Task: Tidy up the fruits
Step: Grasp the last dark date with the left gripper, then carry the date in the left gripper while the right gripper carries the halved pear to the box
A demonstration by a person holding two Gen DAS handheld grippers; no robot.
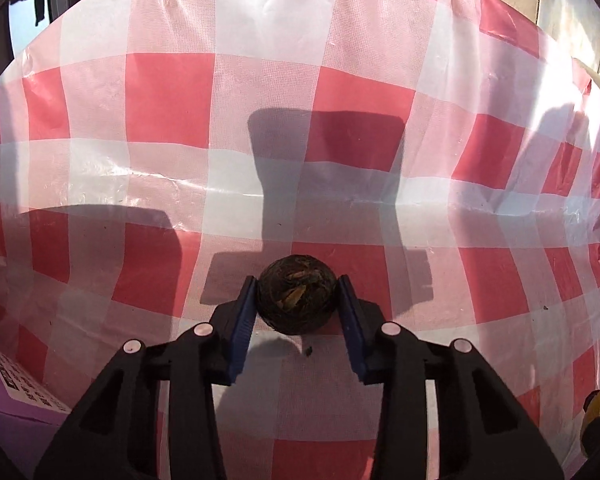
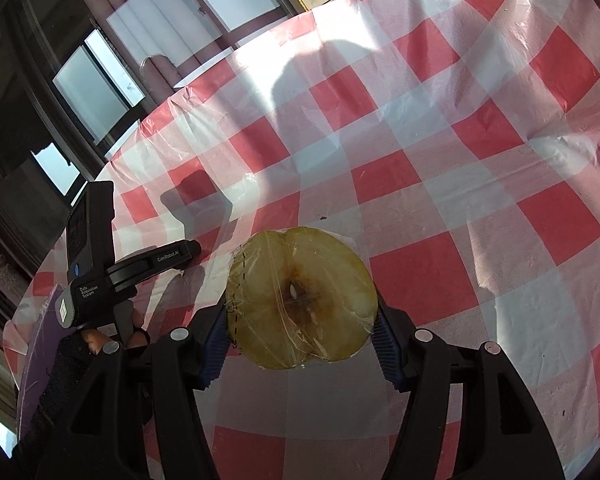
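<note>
Left gripper (image 1: 297,300) is clamped on a small dark round fruit (image 1: 297,294), blue pads touching both its sides, held just above the red-and-white checked tablecloth (image 1: 168,96). Right gripper (image 2: 302,320) grips a halved apple wrapped in clear film (image 2: 302,298), cut face toward the camera, also over the tablecloth. In the right wrist view, the left gripper's handle sits left of the apple, near the tablecloth's edge.

"GenRobot.AI" and "Data Acquisition System" on the left gripper (image 2: 192,249).
</note>
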